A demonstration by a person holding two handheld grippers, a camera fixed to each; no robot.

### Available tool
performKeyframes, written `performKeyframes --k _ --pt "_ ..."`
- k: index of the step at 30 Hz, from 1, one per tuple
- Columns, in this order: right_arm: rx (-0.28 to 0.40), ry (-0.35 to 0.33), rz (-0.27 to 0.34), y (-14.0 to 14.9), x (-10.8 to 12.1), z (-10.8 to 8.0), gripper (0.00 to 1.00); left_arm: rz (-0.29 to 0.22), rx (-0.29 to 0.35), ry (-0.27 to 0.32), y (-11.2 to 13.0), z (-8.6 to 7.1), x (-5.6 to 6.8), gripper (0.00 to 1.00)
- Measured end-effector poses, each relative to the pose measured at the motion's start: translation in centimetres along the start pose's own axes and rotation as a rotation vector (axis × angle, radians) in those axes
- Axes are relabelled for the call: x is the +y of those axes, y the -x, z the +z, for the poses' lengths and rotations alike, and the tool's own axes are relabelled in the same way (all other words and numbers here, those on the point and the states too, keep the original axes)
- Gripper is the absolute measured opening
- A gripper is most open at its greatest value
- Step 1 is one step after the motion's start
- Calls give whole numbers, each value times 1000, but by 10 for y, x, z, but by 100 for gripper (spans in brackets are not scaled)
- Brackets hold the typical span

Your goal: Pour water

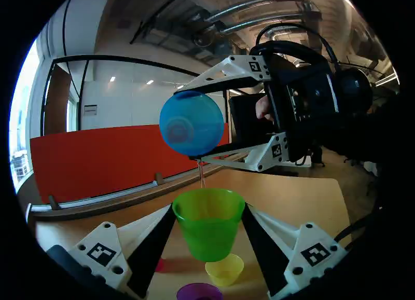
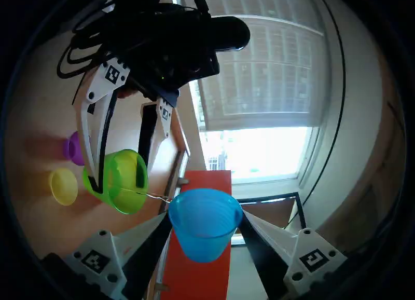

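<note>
My left gripper (image 1: 208, 217) is shut on an upright green cup (image 1: 208, 235), held above the wooden table (image 1: 301, 196). Just over it, my right gripper (image 1: 192, 123) is shut on a blue cup (image 1: 191, 122) that lies tipped on its side. A thin stream of water (image 1: 201, 175) runs from the blue cup's rim into the green one. In the right gripper view the blue cup (image 2: 205, 232) sits between my right gripper's (image 2: 205, 219) fingers. Its lip is next to the green cup (image 2: 122, 183), which my left gripper (image 2: 118, 178) holds, and the water stream (image 2: 153, 196) bridges the two.
A yellow cup (image 1: 224, 269) and a purple cup (image 1: 199, 291) stand on the table below the green cup, with something small and pink (image 1: 160, 264) beside them. An orange panel (image 1: 104, 160) runs behind the table's far edge. A bright window (image 2: 259, 149) is beyond.
</note>
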State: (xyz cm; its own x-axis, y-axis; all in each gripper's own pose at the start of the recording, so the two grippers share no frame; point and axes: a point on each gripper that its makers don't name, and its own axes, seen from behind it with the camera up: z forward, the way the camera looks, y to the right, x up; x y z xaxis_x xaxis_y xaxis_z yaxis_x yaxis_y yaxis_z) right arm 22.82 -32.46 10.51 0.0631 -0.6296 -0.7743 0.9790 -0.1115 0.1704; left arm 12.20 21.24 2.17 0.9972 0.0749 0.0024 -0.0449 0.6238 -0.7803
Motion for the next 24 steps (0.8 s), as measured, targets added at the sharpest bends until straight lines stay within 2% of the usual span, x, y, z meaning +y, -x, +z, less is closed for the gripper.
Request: performKeyframes --k 24 --pt "3 8 -33 -4 1 0 91 3 -1 -1 -2 0 0 88"
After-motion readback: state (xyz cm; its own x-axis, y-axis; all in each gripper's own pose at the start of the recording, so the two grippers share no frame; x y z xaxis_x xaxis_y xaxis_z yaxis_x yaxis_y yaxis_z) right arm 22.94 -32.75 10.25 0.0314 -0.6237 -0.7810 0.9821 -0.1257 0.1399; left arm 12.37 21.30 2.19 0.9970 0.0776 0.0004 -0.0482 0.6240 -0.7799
